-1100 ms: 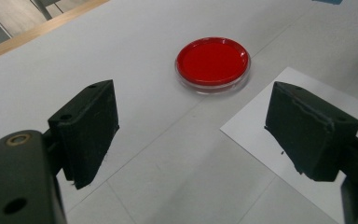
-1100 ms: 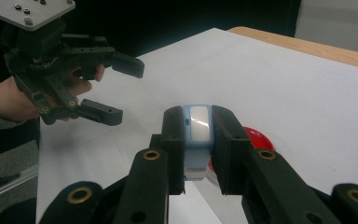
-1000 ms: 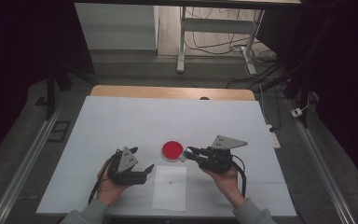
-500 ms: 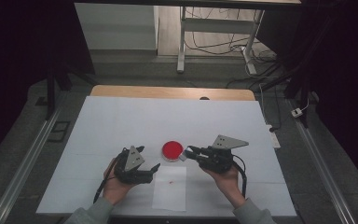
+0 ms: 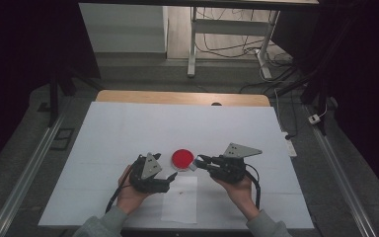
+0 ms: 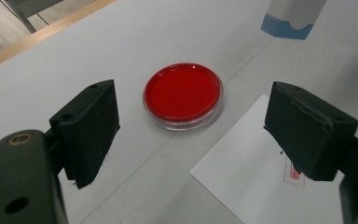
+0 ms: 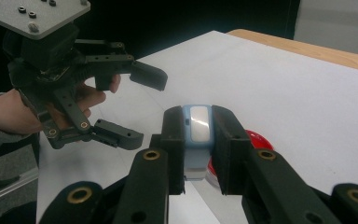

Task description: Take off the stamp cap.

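Note:
A round red ink pad (image 5: pixel 182 158) in a clear dish lies on the white table, just above a sheet of paper (image 5: pixel 180 197). My right gripper (image 5: pixel 198 162) is shut on a small blue-and-white stamp (image 7: pixel 197 130), held level over the pad's right edge (image 7: pixel 258 140). My left gripper (image 5: pixel 170 180) stands open to the left of the paper, its jaws wide apart with nothing between them. In the left gripper view the pad (image 6: pixel 182 94) lies ahead between the jaws, the stamp (image 6: pixel 291 18) hangs at the top right, and the paper (image 6: pixel 261 186) bears a small red stamp mark (image 6: pixel 293 172).
The white table top (image 5: pixel 128 128) stretches far behind the pad, with a wooden edge (image 5: pixel 177 98) at the back. Metal rails run along both sides of the table. Desk legs and cables stand beyond the far end.
My left gripper has moved to the right, closer to the ink pad and the paper. The right gripper and the stamp have stayed in place.

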### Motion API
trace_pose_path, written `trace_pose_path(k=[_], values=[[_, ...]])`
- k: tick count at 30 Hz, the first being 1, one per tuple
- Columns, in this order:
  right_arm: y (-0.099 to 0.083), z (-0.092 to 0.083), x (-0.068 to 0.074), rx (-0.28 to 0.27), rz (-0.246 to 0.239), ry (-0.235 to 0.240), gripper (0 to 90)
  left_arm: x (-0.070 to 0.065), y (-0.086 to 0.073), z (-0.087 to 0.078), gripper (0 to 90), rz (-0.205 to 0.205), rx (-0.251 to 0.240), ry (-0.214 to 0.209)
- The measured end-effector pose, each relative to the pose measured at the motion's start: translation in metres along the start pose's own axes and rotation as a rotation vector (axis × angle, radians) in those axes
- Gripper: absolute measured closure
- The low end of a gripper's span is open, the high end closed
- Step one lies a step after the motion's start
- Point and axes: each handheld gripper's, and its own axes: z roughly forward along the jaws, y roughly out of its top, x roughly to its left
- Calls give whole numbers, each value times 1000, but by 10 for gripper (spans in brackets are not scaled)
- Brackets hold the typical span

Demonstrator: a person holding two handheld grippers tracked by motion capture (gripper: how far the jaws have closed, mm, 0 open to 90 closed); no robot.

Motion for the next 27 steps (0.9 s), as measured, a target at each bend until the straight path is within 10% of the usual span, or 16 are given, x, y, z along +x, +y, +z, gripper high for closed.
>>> trace_pose_path(k=[27], values=[[-2,3,1,0,2,-4,748,-16,15,22,199,41,1,-24]])
